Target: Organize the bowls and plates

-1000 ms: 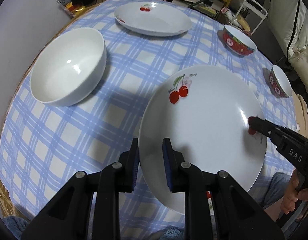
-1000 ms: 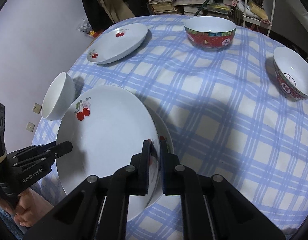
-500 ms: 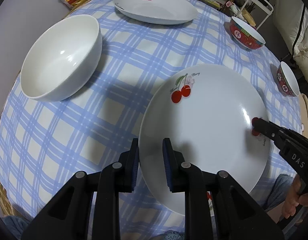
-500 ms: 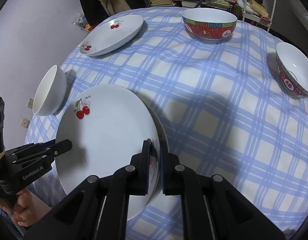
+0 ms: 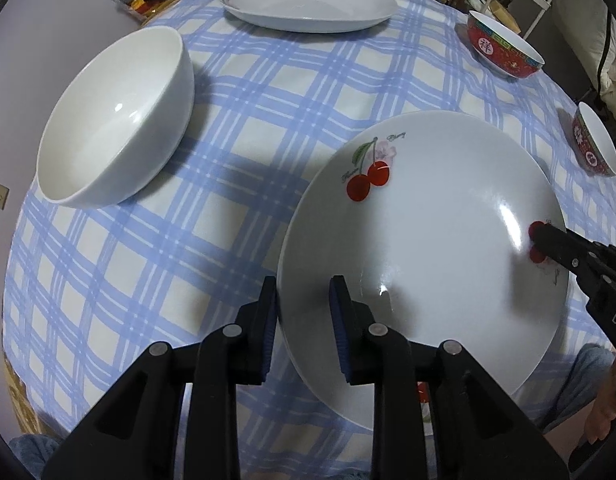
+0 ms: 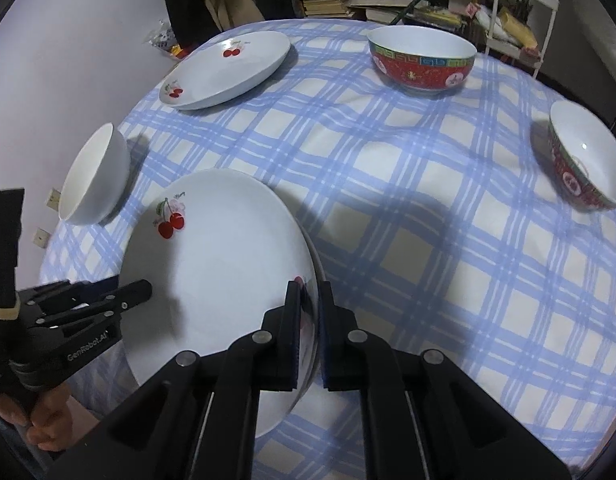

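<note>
A white cherry-print plate [image 5: 436,220] is held above the near edge of the table, over a second cherry plate whose edge shows beneath [image 5: 424,404]. My left gripper [image 5: 304,312] is shut on the held plate's left rim. My right gripper [image 6: 310,312] is shut on its right rim, where the lower plate's rim [image 6: 317,264] also shows. The held plate also shows in the right wrist view [image 6: 220,264]. A third cherry plate [image 5: 308,0] lies at the far side of the table. A white bowl [image 5: 112,120] stands to the left.
The round table wears a blue checked cloth [image 6: 408,208]. A large red patterned bowl [image 6: 422,60] stands at the far side and a smaller red bowl [image 6: 584,168] at the right edge. Shelves of books and a white rack [image 6: 524,12] stand beyond the table.
Both grippers have moved forward and lower with the plate still held between them. The white bowl and far plate look nearer.
</note>
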Demonstrator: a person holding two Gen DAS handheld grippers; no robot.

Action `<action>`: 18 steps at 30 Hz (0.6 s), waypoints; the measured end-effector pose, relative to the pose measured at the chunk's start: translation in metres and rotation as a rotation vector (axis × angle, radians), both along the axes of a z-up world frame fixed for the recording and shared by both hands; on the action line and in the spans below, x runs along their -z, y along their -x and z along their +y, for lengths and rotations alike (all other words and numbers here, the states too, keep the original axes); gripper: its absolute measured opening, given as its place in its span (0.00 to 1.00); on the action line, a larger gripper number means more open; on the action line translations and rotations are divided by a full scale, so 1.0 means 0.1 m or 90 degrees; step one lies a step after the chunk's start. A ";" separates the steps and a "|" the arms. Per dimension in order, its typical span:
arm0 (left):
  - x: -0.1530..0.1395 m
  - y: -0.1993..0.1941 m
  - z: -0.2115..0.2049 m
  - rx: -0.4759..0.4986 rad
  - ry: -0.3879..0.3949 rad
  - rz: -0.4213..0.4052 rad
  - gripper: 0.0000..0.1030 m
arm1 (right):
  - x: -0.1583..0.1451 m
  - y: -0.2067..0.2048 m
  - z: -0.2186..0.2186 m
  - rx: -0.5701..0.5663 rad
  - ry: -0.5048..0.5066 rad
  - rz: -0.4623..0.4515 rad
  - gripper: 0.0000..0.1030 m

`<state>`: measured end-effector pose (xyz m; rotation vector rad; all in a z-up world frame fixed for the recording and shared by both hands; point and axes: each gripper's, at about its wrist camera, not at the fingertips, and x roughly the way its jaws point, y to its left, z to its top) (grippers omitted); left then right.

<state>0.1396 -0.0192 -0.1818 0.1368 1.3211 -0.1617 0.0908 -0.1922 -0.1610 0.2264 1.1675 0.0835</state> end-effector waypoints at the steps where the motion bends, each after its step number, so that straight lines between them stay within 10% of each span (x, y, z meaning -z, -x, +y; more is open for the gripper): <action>1: 0.00 0.00 0.00 0.001 -0.002 0.000 0.24 | 0.00 0.00 0.01 -0.001 0.006 -0.001 0.10; 18: -0.04 0.05 -0.02 -0.001 -0.018 -0.013 0.24 | 0.01 0.03 0.04 0.002 0.049 -0.002 0.10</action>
